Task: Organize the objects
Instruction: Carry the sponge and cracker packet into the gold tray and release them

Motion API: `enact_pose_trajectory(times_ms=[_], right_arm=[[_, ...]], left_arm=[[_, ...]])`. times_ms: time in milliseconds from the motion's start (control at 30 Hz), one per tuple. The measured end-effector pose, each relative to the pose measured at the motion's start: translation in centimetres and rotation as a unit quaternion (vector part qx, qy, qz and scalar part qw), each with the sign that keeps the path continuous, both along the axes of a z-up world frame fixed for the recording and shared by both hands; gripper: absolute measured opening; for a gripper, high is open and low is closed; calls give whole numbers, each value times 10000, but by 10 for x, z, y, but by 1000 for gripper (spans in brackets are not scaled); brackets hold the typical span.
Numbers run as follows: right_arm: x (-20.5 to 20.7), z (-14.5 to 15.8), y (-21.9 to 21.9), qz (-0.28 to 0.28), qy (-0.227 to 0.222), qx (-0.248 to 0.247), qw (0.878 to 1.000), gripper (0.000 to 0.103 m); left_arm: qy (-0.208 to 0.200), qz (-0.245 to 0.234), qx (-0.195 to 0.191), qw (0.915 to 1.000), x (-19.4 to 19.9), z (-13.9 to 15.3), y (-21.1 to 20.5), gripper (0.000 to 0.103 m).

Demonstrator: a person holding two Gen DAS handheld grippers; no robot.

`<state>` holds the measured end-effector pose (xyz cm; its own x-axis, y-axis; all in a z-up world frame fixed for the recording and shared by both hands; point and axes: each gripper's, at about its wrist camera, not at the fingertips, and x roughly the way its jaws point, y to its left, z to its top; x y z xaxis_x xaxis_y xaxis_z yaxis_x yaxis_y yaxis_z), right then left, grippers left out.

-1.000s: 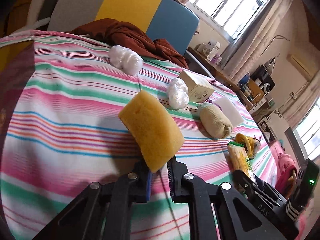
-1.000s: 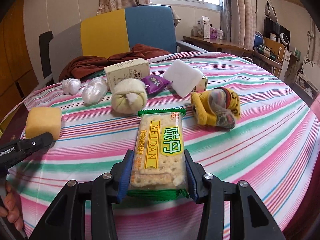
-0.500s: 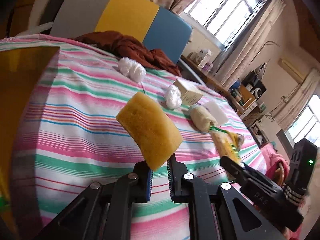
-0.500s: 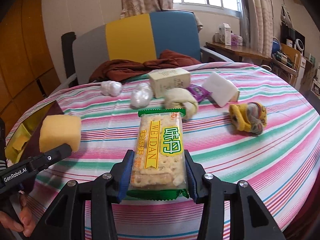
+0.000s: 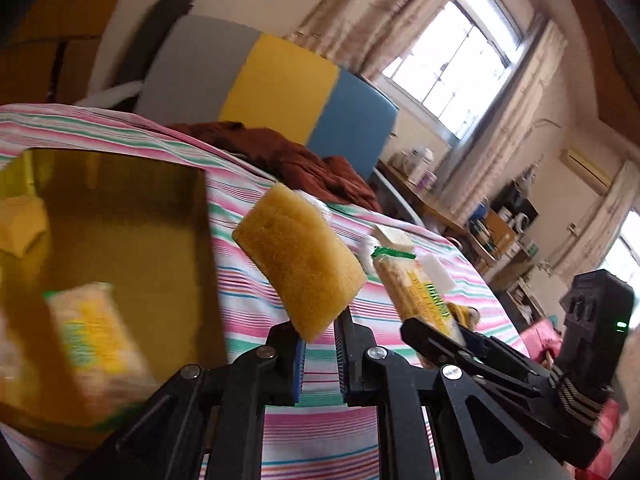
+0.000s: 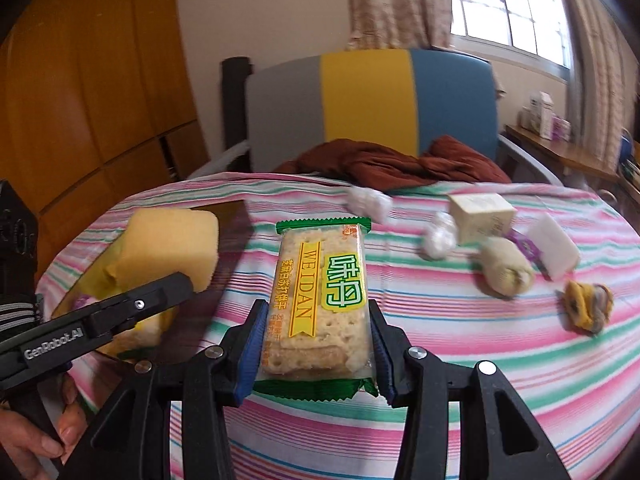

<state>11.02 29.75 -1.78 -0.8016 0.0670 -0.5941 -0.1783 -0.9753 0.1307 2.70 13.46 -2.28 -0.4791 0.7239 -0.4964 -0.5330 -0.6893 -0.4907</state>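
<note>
both grippers now nearer box — cracker packet reads "weidan".

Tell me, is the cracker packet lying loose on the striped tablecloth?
No, the cracker packet is clamped between the right gripper's jaws, lifted off the tablecloth.

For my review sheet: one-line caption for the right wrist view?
Right tool grips a cracker packet above the striped table; left tool holds a yellow sponge.

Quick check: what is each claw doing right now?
Left claw: shut on the yellow sponge.
Right claw: shut on the cracker packet.
</note>
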Motion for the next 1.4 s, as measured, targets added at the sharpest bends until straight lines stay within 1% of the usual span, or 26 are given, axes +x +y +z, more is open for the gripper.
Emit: enact_pose_trajectory(times_ms=[100, 200, 300, 433, 533, 600, 667, 733, 767, 833, 867, 900, 933, 967, 1000, 1100, 1133, 1200, 1267, 1333, 1400], right_arm=[[-12, 6, -25, 372, -32, 4, 9993, 47], [-28, 10, -52, 803, -82, -111, 9967, 47], [-42, 11, -70, 1048, -166, -236, 9941, 47], [-63, 9, -95, 1293, -291, -255, 9908, 47], [-76, 3, -106, 1354, -408, -280, 9896, 47], [-84, -3, -110, 1425, -491, -386, 9878, 47], [-91, -10, -113, 1320, -619, -330, 9888, 49], [-91, -13, -114, 1199, -700, -265, 9900, 51], [-90, -14, -111, 1118, -719, -259, 9908, 51], [-87, -14, -105, 1064, -713, -395, 9910, 51], [-84, -14, -101, 1033, -700, -476, 9910, 51], [-83, -14, -97, 988, -690, -502, 9914, 51], [-81, -14, -94, 966, -674, -531, 9916, 51], [-79, -14, -91, 960, -663, -562, 9916, 51], [-77, -14, -89, 943, -655, -593, 9916, 51], [-75, -12, -85, 909, -634, -652, 9917, 51], [-74, -11, -84, 904, -621, -669, 9917, 51], [-73, -9, -83, 890, -594, -682, 9919, 51], [-71, -9, -82, 903, -558, -705, 9918, 51], [-71, -8, -82, 901, -536, -690, 9921, 51], [-70, -6, -81, 913, -492, -689, 9922, 51]], left_arm=[[-26, 300, 8, 9995, -10, 0, -27, 13], [-59, 604, 2, 9982, -20, -2, -54, 13], [-148, 893, -8, 9959, -29, -6, -77, 13], [-253, 1212, -120, 9922, -42, -14, -105, 13], [-372, 1401, -253, 9891, -54, -20, -122, 13], [-447, 1482, -366, 9873, -63, -23, -126, 13], [-548, 1474, -387, 9868, -68, -27, -130, 13], [-664, 1538, -555, 9843, -74, -32, -132, 14], [-717, 1528, -562, 9841, -76, -34, -131, 14], [-828, 1547, -570, 9828, -78, -38, -132, 16], [-872, 1578, -590, 9818, -79, -40, -132, 21], [-913, 1594, -566, 9814, -77, -41, -134, 31], [-936, 1619, -526, 9809, -77, -42, -134, 38], [-959, 1689, -494, 9797, -75, -42, -135, 55], [-953, 1735, -449, 9792, -72, -41, -136, 66], [-901, 1985, -360, 9753, -66, -36, -141, 79], [-889, 2063, -345, 9738, -64, -35, -142, 80], [-849, 2242, -348, 9702, -62, -32, -147, 88], [-779, 2378, -342, 9676, -60, -28, -149, 92], [-615, 2506, -313, 9656, -59, -21, -152, 94], [-413, 2584, -284, 9647, -61, -13, -153, 97]])
